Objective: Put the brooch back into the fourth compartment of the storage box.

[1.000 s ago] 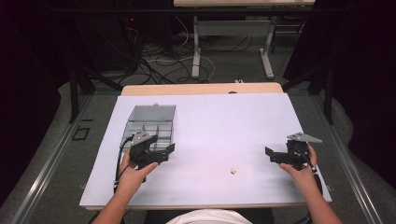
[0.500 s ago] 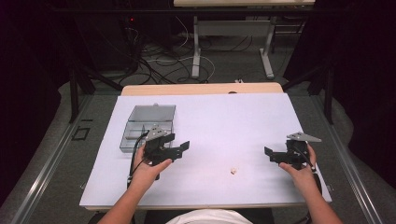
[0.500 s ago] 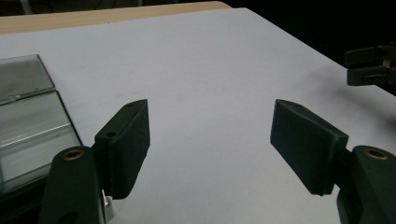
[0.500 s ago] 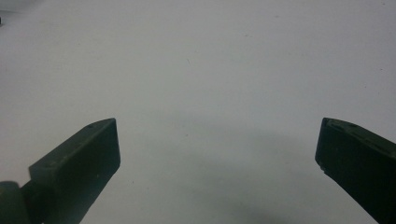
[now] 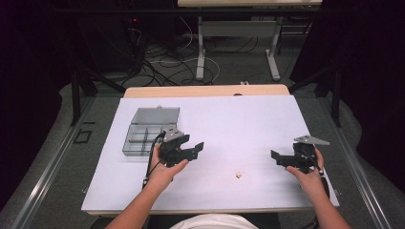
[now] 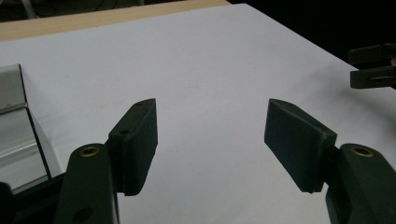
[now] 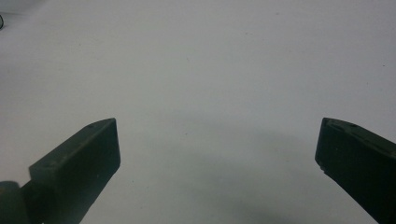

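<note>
dark room, floor cables (image 5: 157, 57), table legs (image 5: 200, 52)

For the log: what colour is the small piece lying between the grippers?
Pale cream small piece, seen best in the high view.

Two claws (image 5: 196, 148) (image 5: 277, 157), box (image 5: 150, 129), small piece (image 5: 238, 175)
</note>
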The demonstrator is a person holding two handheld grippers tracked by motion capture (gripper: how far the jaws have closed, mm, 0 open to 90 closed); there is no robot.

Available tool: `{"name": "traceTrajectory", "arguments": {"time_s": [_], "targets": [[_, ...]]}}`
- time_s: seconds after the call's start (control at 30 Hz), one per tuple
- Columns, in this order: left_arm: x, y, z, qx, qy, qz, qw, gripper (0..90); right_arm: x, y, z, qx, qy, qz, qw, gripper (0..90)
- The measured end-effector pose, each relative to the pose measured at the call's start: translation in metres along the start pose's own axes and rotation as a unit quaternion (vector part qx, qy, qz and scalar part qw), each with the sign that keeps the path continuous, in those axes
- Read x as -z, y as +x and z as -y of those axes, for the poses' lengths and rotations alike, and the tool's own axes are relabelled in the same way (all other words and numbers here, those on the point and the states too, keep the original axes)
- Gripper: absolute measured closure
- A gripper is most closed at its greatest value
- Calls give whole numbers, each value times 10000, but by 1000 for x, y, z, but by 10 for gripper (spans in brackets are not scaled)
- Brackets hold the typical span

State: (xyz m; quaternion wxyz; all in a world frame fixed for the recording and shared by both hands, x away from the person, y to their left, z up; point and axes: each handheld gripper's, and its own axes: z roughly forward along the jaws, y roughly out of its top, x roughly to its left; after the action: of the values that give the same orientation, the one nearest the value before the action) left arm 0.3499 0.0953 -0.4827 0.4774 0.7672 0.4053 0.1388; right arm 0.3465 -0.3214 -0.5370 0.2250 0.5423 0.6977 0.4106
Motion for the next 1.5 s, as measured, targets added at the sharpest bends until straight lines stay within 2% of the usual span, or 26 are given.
{"name": "traceTrajectory", "arguments": {"time_s": [0.27,0.3,0.37,0.4,0.6,0.7,0.9,1.17,1.2,1.27,1.43,1.5], "targets": [[-6,-8,-2,115,-5,34,9999,384,0,-2,0,-11,41,-56,10000,0],[-8,-10,-3,161,101,87,9998,384,0,-2,0,-8,38,-63,10000,0],[-10,-11,-3,212,92,125,9997,384,0,-2,0,-8,29,-71,10000,0],[-12,-14,-4,335,164,173,9992,384,0,-2,0,-19,23,-70,10000,0],[-20,-21,-7,417,383,300,9979,392,0,-2,0,-29,24,-90,10000,0],[-25,-25,-9,545,573,447,9959,393,0,-2,0,-35,22,-96,9999,0],[-34,-32,-9,638,794,577,9931,451,0,-1,0,-43,20,-104,9999,0],[-42,-40,-8,661,1010,695,9903,474,-1,-1,0,-51,38,-98,9999,0],[-46,-42,-8,743,1113,753,9881,475,-1,0,0,-73,50,-100,9999,0],[-50,-45,-7,820,1182,795,9864,480,-1,0,0,-64,56,-119,9999,0],[-57,-51,-5,812,1354,860,9837,494,-1,0,0,-50,62,-137,9999,0],[-58,-52,-4,790,1355,895,9836,500,-2,0,0,-88,36,-95,9999,0]]}}
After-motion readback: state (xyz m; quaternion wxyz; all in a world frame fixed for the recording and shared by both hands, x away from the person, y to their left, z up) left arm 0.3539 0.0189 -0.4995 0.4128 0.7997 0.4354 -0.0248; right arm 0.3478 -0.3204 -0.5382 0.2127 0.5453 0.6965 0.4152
